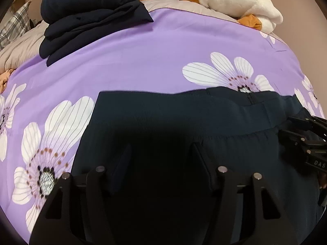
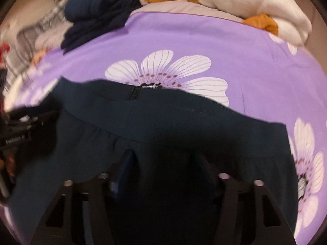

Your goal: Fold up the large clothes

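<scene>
Dark navy skirt spread flat on the floral bedsheet, waistband farthest away. Left gripper and right gripper hover over it, jaws apart — nothing clamped. Next — pinch an edge for the first fold.

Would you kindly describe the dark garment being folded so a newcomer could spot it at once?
Start from the purple flowered bedspread. At its near edge, under both grippers, lies a dark navy garment spread flat, its banded hem with a short zipper facing away. Unlike the folded navy stack at the far left, it lies open in one layer.
</scene>
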A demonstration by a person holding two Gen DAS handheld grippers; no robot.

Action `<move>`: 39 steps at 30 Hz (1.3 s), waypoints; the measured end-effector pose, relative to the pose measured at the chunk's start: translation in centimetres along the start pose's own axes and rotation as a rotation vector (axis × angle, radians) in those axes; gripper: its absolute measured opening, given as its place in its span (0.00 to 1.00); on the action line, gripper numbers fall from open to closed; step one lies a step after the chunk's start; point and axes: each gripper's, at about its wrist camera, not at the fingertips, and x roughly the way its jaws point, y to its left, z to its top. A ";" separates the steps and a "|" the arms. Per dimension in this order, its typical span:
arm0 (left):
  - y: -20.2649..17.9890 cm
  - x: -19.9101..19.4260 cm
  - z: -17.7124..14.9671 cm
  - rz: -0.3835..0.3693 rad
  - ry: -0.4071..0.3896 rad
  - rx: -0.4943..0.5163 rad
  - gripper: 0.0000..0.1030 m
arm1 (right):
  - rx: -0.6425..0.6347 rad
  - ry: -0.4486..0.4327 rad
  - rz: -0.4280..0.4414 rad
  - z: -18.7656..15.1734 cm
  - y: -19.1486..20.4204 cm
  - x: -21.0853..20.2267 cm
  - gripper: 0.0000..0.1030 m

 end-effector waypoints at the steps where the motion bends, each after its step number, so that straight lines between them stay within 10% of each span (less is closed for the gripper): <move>1: 0.1 0.3 0.3 -0.001 -0.008 -0.011 0.59 | -0.014 -0.013 -0.002 0.2 0.2 0.0 0.42; 16: -0.1 -3.9 1.2 0.010 -0.085 -0.085 0.66 | 0.193 -0.134 0.075 1.8 -1.3 -2.4 0.38; 26: -4.5 -14.3 -4.8 -0.027 -0.198 0.020 0.88 | 0.214 -0.217 0.129 -4.4 0.2 -11.9 0.59; 39: -6.1 -14.1 -12.0 -0.027 -0.109 0.017 0.99 | 0.224 -0.140 0.024 -11.4 0.8 -12.0 0.70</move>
